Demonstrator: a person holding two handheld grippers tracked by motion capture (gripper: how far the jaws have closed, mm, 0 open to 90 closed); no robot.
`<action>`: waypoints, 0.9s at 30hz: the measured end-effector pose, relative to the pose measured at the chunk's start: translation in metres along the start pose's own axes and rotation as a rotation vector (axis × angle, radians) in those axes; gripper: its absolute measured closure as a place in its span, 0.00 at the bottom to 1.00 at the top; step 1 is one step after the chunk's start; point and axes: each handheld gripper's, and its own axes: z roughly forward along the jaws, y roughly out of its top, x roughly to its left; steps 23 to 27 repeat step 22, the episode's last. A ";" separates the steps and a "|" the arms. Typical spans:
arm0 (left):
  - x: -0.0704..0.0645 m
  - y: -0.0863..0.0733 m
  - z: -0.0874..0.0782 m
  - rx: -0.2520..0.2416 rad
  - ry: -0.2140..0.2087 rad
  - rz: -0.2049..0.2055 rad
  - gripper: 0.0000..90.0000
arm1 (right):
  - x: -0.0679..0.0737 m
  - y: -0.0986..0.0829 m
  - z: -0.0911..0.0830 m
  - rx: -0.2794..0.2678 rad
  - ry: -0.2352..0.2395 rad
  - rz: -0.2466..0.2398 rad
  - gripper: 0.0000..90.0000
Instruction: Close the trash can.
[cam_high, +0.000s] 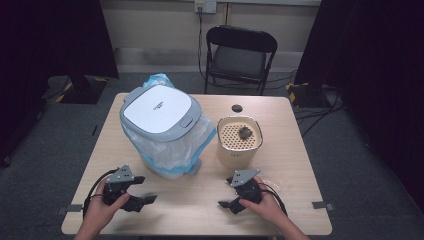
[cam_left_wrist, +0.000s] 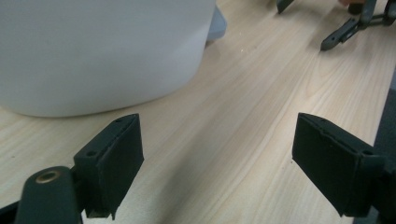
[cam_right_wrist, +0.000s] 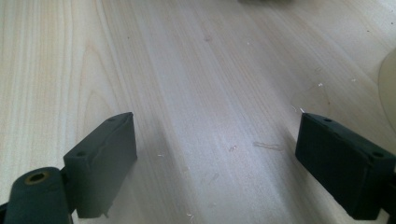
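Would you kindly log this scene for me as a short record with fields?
Left gripper: open, holds nothing, near table edge
Right gripper: open, holds nothing
Bin: lid shut, lined with a clear bag, in front of left gripper
Beige container: perforated top carrying a dark lump
Table: light wood

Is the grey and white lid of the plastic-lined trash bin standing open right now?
No, the grey and white lid lies flat and shut on top of the plastic-lined trash bin in the high view.
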 end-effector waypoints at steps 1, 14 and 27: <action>-0.001 -0.002 0.002 0.003 0.002 -0.004 0.18 | 0.000 0.000 0.000 0.000 0.000 0.000 0.13; -0.013 -0.017 0.028 0.071 -0.007 0.105 0.18 | 0.000 0.000 0.000 -0.001 0.001 -0.001 0.13; -0.018 -0.021 0.038 0.097 -0.039 0.141 0.18 | 0.000 0.000 0.000 0.000 0.001 0.000 0.13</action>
